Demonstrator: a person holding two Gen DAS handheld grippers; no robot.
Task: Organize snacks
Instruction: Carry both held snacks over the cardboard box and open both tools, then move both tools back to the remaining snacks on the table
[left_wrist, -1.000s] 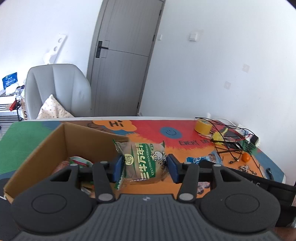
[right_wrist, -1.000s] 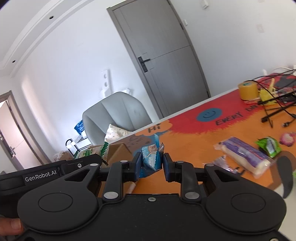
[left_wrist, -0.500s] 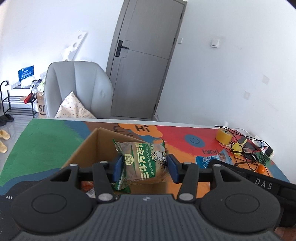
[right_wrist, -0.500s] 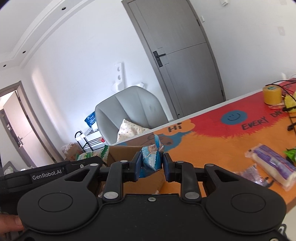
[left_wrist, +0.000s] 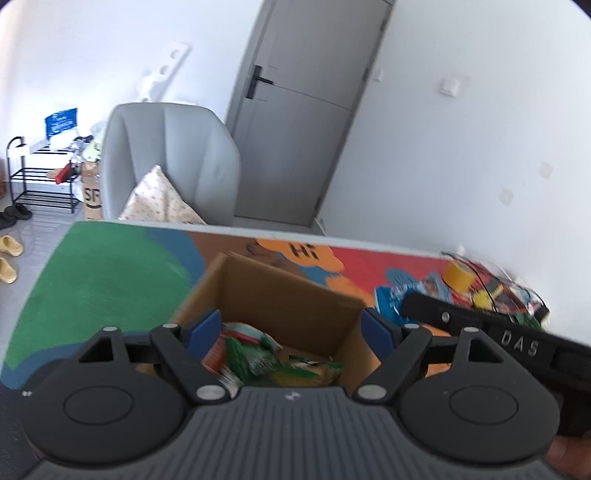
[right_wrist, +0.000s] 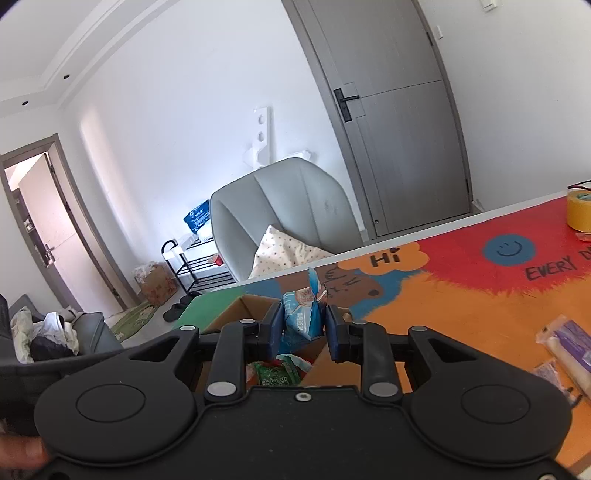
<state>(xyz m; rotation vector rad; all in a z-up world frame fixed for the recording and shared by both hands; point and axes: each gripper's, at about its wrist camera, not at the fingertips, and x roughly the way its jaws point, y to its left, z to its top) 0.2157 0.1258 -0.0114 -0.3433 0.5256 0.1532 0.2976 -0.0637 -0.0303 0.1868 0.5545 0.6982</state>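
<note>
An open cardboard box stands on the colourful table mat and holds several snack packets, green and orange ones among them. My left gripper hangs over the box with its jaws opening; nothing is between its blue pads, and a brown-and-green packet lies in the box below. My right gripper is shut on a light-blue snack packet just above the box's edge. The right gripper's black body shows at the right of the left wrist view.
Loose snacks lie on the mat at the right: a purple-and-white packet and a blue packet. A yellow tape roll, black cables and small items sit at the far right. A grey chair with a cushion stands behind the table.
The left gripper has opened and the brown-and-green packet has dropped from it into the box. Both grippers have moved left over the box; the right one still grips the blue packet.
</note>
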